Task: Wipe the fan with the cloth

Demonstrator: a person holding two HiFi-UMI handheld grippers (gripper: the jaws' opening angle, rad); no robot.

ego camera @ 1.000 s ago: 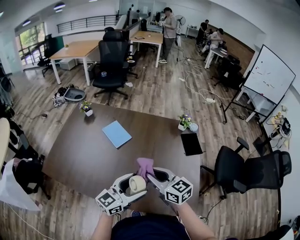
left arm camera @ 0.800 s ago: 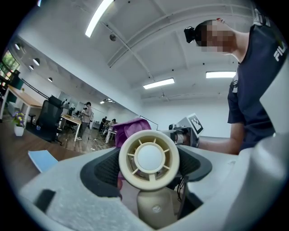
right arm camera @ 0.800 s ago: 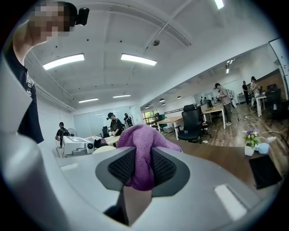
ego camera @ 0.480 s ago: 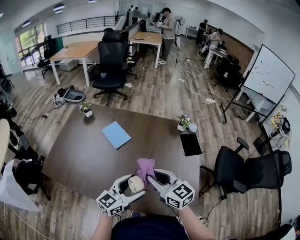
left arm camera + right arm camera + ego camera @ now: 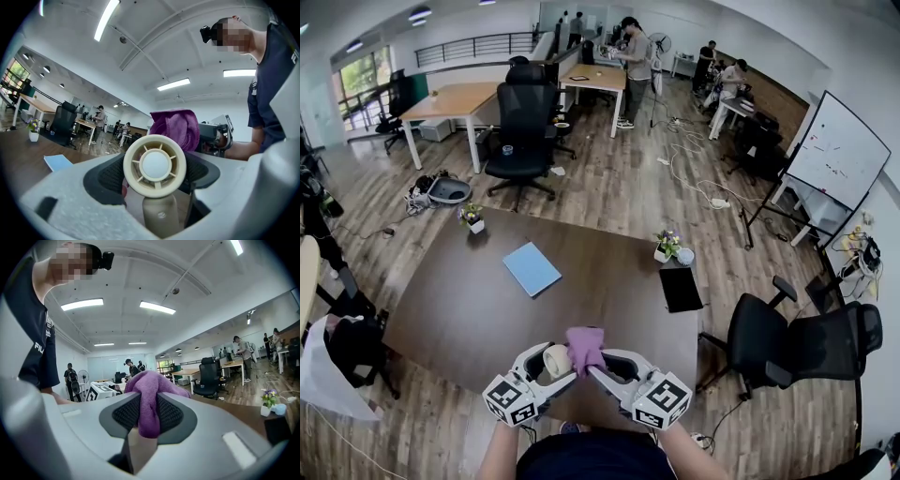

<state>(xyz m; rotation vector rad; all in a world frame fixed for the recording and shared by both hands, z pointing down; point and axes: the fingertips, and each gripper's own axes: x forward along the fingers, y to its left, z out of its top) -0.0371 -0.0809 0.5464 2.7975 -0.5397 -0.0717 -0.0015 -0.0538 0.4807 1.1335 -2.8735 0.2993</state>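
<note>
A small cream hand-held fan (image 5: 154,165) with a round grille sits clamped between the jaws of my left gripper (image 5: 154,176); the head view shows the fan (image 5: 555,360) held over the near edge of the dark table (image 5: 469,309). My right gripper (image 5: 149,414) is shut on a purple cloth (image 5: 151,399). In the head view the cloth (image 5: 584,349) lies against the right side of the fan, with the right gripper (image 5: 592,366) just behind it and the left gripper (image 5: 551,367) facing it. From the left gripper view the cloth (image 5: 174,129) bulges up behind the fan's head.
On the table lie a blue notebook (image 5: 532,268), a black tablet (image 5: 682,288) and two small flower pots (image 5: 472,217) (image 5: 665,247). Black office chairs (image 5: 787,339) (image 5: 522,128) stand beside and beyond the table. People stand at the desks far back.
Both grippers have shifted slightly left and nearer to me. The cloth now lies over the fan's right side, and the fan's face has turned more away from the head camera.
</note>
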